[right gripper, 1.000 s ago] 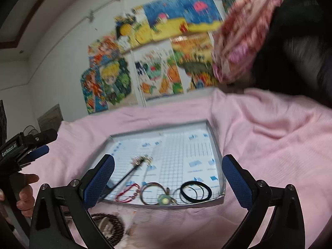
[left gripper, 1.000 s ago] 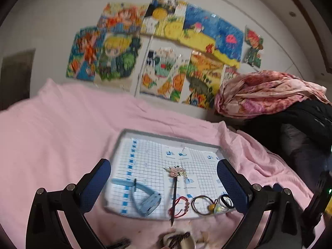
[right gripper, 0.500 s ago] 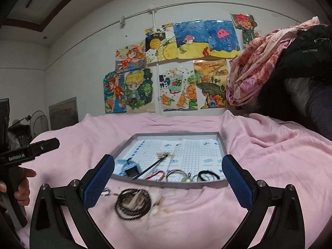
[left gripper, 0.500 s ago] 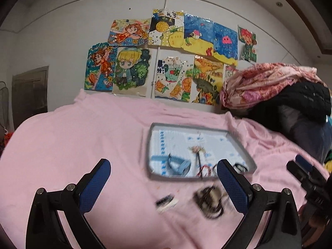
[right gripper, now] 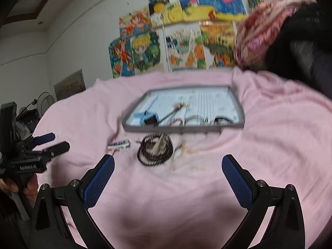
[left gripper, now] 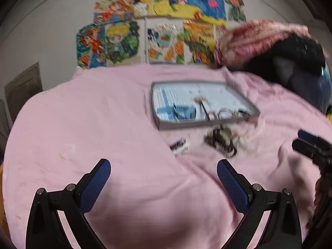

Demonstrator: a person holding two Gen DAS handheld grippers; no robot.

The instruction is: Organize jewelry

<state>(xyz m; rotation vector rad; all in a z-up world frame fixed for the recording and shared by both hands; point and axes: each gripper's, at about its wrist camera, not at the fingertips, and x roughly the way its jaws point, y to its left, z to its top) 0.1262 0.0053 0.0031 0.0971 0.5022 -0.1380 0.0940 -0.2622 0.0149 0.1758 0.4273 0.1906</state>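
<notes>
A grey tray [left gripper: 199,124] [right gripper: 182,128] lies on the pink cloth and holds a blue clip [right gripper: 148,118], a hair stick [right gripper: 171,113], a red bracelet [right gripper: 176,121] and several rings and hair ties [right gripper: 222,120]. In front of the tray on the cloth lie a dark bead necklace [right gripper: 155,150] [left gripper: 221,143] and a small black-and-white hair clip [right gripper: 119,144] [left gripper: 180,145]. My left gripper [left gripper: 164,178] is open and empty, well back from the items. My right gripper [right gripper: 168,174] is open and empty too, just short of the necklace. Both views are blurred.
The pink cloth [left gripper: 103,114] covers the whole surface. A pile of floral and black fabric [left gripper: 269,45] sits at the back right. Posters [right gripper: 186,31] hang on the wall behind. A hand [right gripper: 29,186] holds the left gripper at the left edge of the right wrist view.
Both grippers have pulled back and away from the tray, which now looks smaller and farther off. The necklace and hair clip in front of the tray have come into view. Both stay open.
</notes>
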